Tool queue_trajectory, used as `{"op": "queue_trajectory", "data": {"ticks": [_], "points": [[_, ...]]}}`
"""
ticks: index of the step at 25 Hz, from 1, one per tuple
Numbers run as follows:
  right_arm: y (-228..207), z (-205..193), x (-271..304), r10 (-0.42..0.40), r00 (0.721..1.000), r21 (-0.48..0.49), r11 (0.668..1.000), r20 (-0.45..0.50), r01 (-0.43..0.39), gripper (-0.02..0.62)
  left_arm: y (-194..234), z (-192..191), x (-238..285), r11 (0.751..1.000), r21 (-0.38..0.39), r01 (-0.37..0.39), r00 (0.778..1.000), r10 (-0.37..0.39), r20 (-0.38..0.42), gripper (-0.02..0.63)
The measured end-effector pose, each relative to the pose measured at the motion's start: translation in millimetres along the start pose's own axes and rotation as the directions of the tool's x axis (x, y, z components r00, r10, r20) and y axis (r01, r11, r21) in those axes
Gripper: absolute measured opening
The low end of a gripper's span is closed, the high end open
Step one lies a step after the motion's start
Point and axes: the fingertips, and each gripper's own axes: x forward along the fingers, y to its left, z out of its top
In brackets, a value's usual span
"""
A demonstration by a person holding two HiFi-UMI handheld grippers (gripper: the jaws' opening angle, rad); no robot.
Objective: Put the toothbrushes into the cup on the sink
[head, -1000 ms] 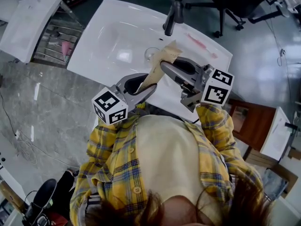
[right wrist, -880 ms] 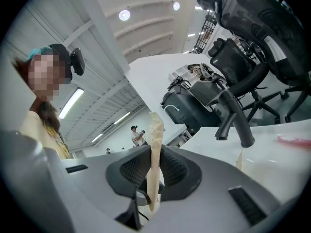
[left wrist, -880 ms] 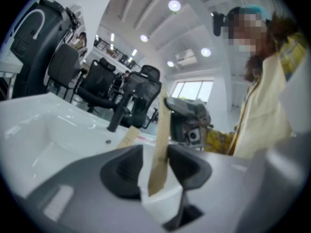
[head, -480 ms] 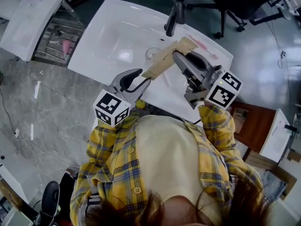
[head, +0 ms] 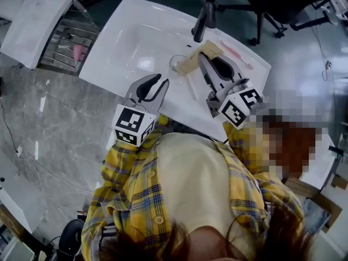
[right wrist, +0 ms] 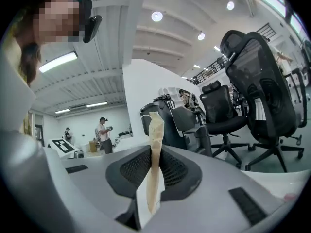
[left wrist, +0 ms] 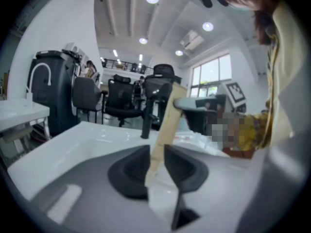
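Working on a flat tan package (head: 189, 63), which likely holds a toothbrush, the person keeps it over the white sink (head: 125, 42), just in front of the faucet (head: 202, 18). The right gripper (head: 203, 60) pinches the package edge-on between its pads, with its jaws narrow and tight on it. The left gripper (head: 161, 81) sits by the package's lower end. Its jaws have just been closing and stand partly apart. In the left gripper view the package rises between them with a gap beside it, so it looks not yet clamped. What seems to be a clear cup (head: 175, 63) stands on the sink right beside the package, and a pink toothbrush (head: 235, 51) lies on the ledge past the faucet. The step in hand appears to be unwrapping rather than placing. The next move calls for the left jaws to shut on the free end so both grippers can pull the wrapper open over the sink.
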Motion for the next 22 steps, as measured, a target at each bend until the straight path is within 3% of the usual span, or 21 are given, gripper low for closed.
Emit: {"op": "queue_trajectory", "data": {"ticks": [7, 16, 22], "points": [[-2.5, -21.5, 16.0, -0.077, 0.997, -0.157, 0.985, -0.015, 0.073, 0.054, -5.5, 4.9, 1.1, 1.000, 0.007, 0.006, 1.000, -0.006, 0.029, 0.052], [-15.2, -66.0, 33.7, -0.158, 0.986, -0.173, 0.974, -0.049, 0.148, 0.054, -9.2, -0.6, 2.9, 1.000, 0.019, 0.014, 1.000, -0.014, 0.013, 0.015], [-8.6, -92.3, 46.5, -0.151, 0.984, -0.174, 0.976, -0.097, 0.133, 0.054, -6.5, -6.6, 3.7, 1.000, -0.009, 0.005, 1.000, -0.005, -0.008, 0.005]]}}
